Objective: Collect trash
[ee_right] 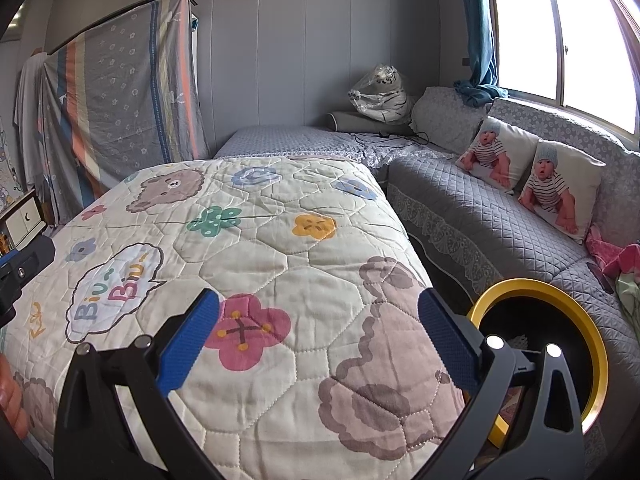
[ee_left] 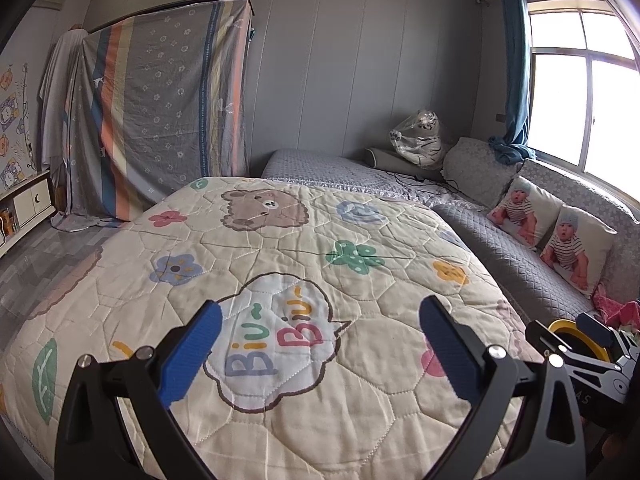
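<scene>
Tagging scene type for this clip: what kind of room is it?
Most likely a bedroom or a bed-sitting room at home: a cartoon quilt covers a bed or table, a grey quilted sofa with baby-print cushions sits under the window, and a yellow-rimmed bin stands between.

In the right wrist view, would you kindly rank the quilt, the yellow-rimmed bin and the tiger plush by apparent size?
1. Quilt, by far the largest.
2. Yellow-rimmed bin; nearness to the camera inflates it.
3. Tiger plush; far off, so its true size is unsure.
</scene>
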The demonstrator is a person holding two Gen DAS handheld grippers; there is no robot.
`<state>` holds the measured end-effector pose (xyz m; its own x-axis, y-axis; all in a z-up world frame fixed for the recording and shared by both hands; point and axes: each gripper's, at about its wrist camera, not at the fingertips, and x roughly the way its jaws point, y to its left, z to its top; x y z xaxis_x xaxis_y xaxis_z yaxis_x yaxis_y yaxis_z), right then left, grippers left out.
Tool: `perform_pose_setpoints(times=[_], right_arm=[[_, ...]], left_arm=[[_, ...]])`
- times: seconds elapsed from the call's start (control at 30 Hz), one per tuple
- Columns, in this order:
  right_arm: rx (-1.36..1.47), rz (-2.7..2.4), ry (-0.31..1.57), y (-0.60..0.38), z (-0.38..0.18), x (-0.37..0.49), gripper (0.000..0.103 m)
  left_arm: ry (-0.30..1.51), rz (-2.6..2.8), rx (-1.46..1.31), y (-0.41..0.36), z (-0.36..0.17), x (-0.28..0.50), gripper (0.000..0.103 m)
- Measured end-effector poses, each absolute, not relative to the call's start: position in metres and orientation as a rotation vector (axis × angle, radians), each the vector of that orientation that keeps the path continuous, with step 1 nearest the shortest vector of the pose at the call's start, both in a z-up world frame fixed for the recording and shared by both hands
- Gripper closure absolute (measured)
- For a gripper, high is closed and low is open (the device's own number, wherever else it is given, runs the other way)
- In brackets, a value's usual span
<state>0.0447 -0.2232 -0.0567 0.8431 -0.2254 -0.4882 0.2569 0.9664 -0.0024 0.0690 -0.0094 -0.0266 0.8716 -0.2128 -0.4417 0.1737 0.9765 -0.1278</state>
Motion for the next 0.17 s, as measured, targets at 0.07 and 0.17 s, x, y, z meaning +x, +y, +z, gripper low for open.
perform_pose_setpoints(times=[0.07,0.17], right_arm=[[0.063,-0.256,0.507,-0.2222,-0.0565,0.0461,0.008],[0.062,-0.256,0.507,-0.2221,-0.0563,0.0464,0.008]], left_arm=[[0.469,-0.2,-0.083,-0.0094,-0.0266,0.0689,0.008],[0.472,-0.202,-0.086,-0.0093,-0.026,0.0694,0.008]])
